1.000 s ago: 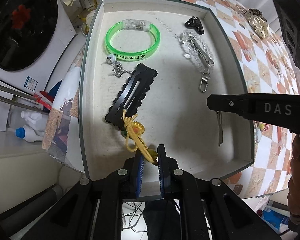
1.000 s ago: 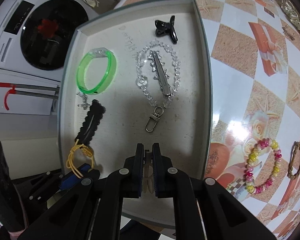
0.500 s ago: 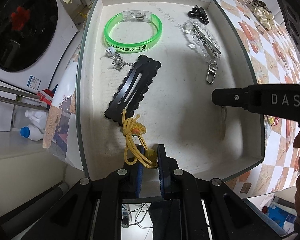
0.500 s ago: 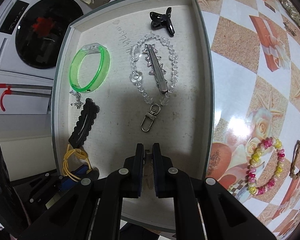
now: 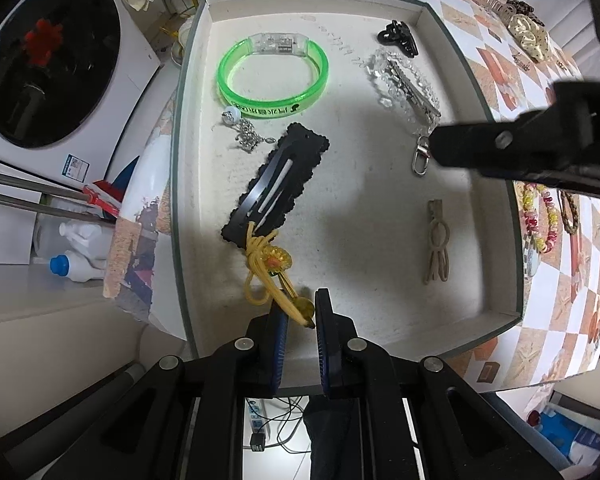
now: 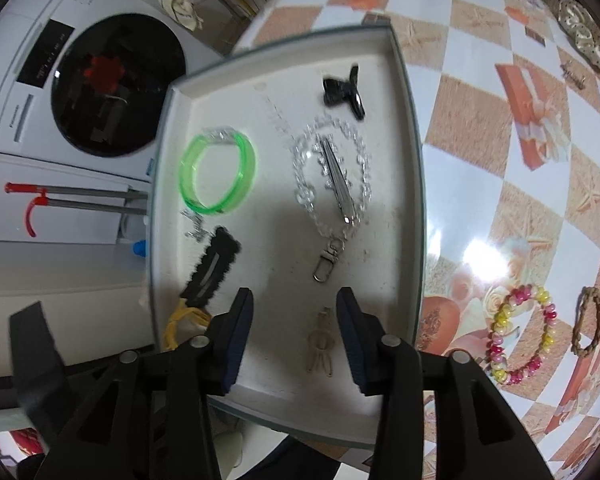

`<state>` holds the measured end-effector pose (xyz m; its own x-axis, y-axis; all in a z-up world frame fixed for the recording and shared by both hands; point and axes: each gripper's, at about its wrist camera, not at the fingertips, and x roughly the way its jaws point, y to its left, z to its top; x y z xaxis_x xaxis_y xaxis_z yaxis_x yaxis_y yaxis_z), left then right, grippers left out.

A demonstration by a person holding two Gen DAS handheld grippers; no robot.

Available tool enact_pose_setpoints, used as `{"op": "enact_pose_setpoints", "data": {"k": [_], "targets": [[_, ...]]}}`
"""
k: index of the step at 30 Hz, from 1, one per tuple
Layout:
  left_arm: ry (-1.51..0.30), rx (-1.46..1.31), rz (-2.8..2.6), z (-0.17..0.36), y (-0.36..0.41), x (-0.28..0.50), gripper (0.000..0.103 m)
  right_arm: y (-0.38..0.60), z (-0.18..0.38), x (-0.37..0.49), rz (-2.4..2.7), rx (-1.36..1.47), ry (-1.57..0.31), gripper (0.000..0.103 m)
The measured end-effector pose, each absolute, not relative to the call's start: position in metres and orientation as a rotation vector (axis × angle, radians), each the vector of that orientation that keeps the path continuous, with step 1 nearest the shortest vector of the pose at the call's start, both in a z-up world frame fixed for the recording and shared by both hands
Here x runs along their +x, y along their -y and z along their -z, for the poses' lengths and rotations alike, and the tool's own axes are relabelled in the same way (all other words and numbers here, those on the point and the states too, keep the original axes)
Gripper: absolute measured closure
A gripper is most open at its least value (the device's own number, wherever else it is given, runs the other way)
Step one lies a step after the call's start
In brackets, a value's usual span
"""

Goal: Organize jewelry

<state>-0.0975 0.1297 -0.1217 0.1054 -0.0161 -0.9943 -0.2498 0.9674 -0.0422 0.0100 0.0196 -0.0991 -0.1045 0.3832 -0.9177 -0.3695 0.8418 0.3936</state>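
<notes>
A white tray (image 5: pixel 496 300) (image 6: pixel 404 120) holds a green bangle (image 5: pixel 272 76) (image 6: pixel 218 174), a black hair clip (image 5: pixel 276 184) (image 6: pixel 212 268), a clear bead chain with a silver clip (image 5: pixel 408 88) (image 6: pixel 336 184), a black claw clip (image 5: pixel 398 38) (image 6: pixel 344 94) and a beige hair tie (image 5: pixel 436 240) (image 6: pixel 320 340). My left gripper (image 5: pixel 300 312) is shut on a yellow hair tie (image 5: pixel 270 268) that rests on the tray floor near the front wall. My right gripper (image 6: pixel 294 304) is open above the beige hair tie and holds nothing.
On the checkered tablecloth right of the tray lie a pink and yellow bead bracelet (image 6: pixel 520 332) and a brown braided bracelet (image 6: pixel 588 320). More jewelry lies at the far right corner (image 6: pixel 580 28). A washing machine (image 6: pixel 112 80) stands to the left, below the table edge.
My right gripper has opened and lifted back, and the beige hair tie now lies on the tray floor. My left gripper has stayed shut on the yellow hair tie.
</notes>
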Motion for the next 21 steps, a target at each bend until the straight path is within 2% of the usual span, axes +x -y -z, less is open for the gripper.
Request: {"op": "enact_pose_setpoints", "data": {"k": [5,6,7,8,12,13,14,21], "targets": [[-1.452,-0.218,-0.174,0.114,-0.131,-0.097,0.084,-0.005,0.076,0.016,-0.632,0.046,-1.516,0.048],[-1.451,-0.217,-0.175,0.113,-0.131,-0.097,0.074,0.000,0.072,0.017,-0.627,0.053,-1.509,0.043],[-1.452,-0.217,-0.178,0.111,-0.131,-0.098,0.022,0.005,0.067,0.020,-0.621,0.062,-1.502,0.039],[-1.446,-0.211,-0.197,0.108,-0.131,-0.098,0.000,0.009,0.065,0.021,-0.618,0.070,-1.497,0.035],[-1.403,-0.179,-0.207,0.096,-0.126,-0.099,0.000,0.034,0.052,0.021,-0.585,0.107,-1.480,0.035],[-1.401,-0.173,-0.205,0.094,-0.124,-0.098,0.000,0.040,0.050,0.021,-0.576,0.115,-1.477,0.033],[-1.400,-0.161,-0.203,0.092,-0.121,-0.097,0.000,0.045,0.048,0.022,-0.568,0.122,-1.476,0.023],[-1.372,-0.111,-0.201,0.073,-0.110,-0.090,0.000,0.084,0.044,0.017,-0.487,0.153,-1.468,0.021]]}}
